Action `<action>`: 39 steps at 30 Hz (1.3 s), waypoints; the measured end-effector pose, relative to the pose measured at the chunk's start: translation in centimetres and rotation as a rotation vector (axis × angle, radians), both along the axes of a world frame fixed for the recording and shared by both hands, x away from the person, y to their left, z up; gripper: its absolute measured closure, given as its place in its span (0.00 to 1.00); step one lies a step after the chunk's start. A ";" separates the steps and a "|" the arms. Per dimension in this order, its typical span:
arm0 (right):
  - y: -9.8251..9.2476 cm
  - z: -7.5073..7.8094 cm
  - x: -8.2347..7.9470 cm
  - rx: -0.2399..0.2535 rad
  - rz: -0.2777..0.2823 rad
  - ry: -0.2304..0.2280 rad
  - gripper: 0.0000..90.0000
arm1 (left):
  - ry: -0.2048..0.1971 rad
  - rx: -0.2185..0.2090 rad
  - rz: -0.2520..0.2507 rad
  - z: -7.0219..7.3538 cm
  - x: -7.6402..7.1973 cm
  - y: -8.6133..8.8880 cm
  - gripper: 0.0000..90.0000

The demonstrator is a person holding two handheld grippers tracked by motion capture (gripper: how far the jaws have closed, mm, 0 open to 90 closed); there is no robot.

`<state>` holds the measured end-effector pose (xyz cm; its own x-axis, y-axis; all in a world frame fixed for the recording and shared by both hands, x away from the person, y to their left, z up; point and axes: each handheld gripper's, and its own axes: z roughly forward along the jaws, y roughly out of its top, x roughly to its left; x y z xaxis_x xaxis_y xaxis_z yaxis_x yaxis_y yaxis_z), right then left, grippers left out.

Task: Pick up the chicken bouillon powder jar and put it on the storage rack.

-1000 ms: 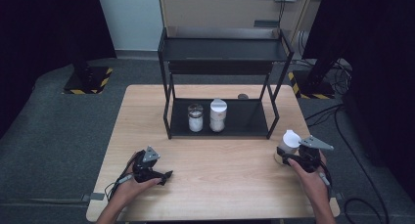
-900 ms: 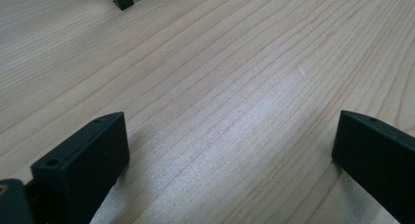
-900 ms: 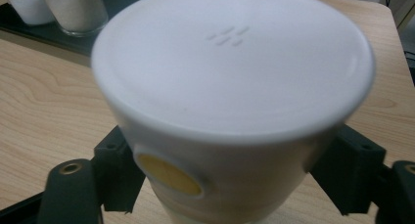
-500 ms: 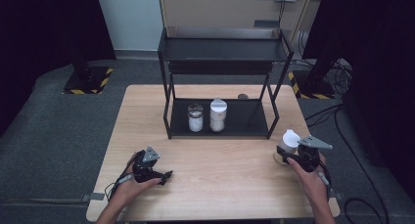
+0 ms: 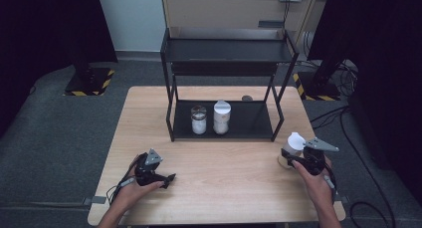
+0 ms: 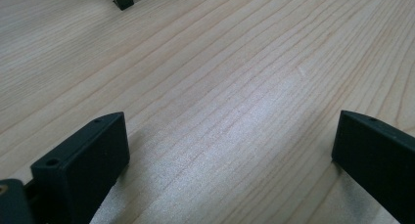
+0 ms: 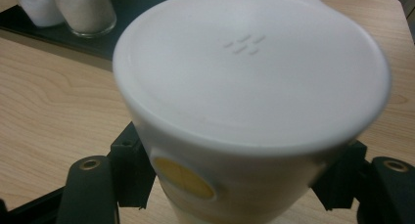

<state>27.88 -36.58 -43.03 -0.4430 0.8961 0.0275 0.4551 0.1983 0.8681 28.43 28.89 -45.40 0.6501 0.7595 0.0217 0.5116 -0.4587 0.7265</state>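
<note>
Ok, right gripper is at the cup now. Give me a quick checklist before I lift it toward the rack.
1. Right gripper shut on the white lidded cup: ok, jaws have just closed.
2. Lid seated: ok.
3. Cup upright: ok.
4. Free space on the rack's lower shelf right of the two jars: ok.
5. Left gripper open and holding nothing, resting on the table: ok.
6. Grip firmness: cannot tell.

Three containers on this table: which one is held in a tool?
The white-lidded cup at the table's right edge, clamped in the right tool; the other two stand on the rack's lower shelf.
</note>
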 end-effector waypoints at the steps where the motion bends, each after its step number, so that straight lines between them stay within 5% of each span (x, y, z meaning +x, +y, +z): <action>1: 0.1 0.1 0.0 -0.003 0.008 -0.002 0.35 | 0.000 0.000 0.000 0.0 0.0 0.0 0.00; 25: 5.7 1.8 -0.4 -0.047 0.215 -0.014 0.35 | 0.001 0.000 0.000 0.0 0.0 0.0 0.00; 39: 7.5 2.2 -0.5 -0.059 0.262 -0.020 0.35 | 0.000 -0.001 0.000 0.0 0.0 0.0 0.00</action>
<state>27.42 -29.06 -40.85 -0.6601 0.7505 -0.0323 0.3643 0.3574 0.8600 28.45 28.90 -45.40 0.6502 0.7595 0.0210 0.5118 -0.4583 0.7266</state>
